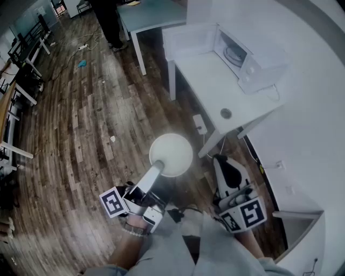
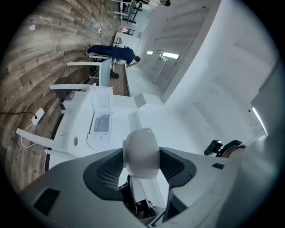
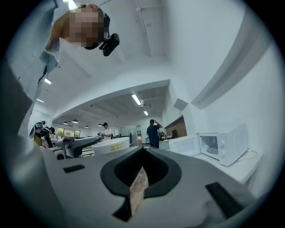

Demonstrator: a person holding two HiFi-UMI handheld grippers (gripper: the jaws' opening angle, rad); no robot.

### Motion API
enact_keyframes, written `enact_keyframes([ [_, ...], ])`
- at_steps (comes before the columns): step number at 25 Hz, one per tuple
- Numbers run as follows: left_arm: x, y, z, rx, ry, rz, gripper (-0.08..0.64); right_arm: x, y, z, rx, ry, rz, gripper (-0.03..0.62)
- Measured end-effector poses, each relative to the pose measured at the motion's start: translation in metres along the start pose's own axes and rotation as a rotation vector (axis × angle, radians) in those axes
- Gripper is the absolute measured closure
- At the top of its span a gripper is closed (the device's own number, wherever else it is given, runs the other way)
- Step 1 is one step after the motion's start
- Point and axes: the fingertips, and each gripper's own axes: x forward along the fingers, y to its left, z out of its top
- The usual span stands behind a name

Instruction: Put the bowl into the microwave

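The white bowl (image 1: 171,154) hangs over the wood floor, with my left gripper (image 1: 158,165) shut on its near rim. In the left gripper view the bowl (image 2: 141,152) fills the gap between the wide-set jaws of the left gripper (image 2: 141,165). The white microwave (image 1: 250,56) stands on a white table (image 1: 210,81) ahead and to the right, its door (image 1: 188,40) swung open; it also shows small in the left gripper view (image 2: 100,122). My right gripper (image 1: 221,160) is shut and holds nothing. The right gripper view shows the shut right gripper (image 3: 143,152), the bowl (image 3: 111,146) and the microwave (image 3: 225,144).
A power strip (image 1: 199,124) with a cable lies on the floor by the table leg. A small round fitting (image 1: 226,113) is set in the tabletop. A second table (image 1: 151,16) and a standing person (image 1: 110,21) are farther off. A white wall (image 1: 307,135) runs along the right.
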Motion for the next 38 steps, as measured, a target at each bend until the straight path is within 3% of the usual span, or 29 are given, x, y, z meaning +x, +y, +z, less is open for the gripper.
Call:
enact_keyframes([
  [14,-0.002,-0.001,0.008,-0.014,0.003,-0.012,0.318,0.002,0.0,-0.002,0.021,0.001,-0.028,0.591],
  [26,-0.026,-0.01,0.045,0.016,0.015,-0.018,0.318,0.018,0.008,-0.001,0.021,-0.028,-0.115,0.589],
  [38,-0.042,-0.001,0.067,0.011,0.015,-0.005,0.318,0.034,0.029,-0.019,0.015,0.005,-0.121,0.589],
])
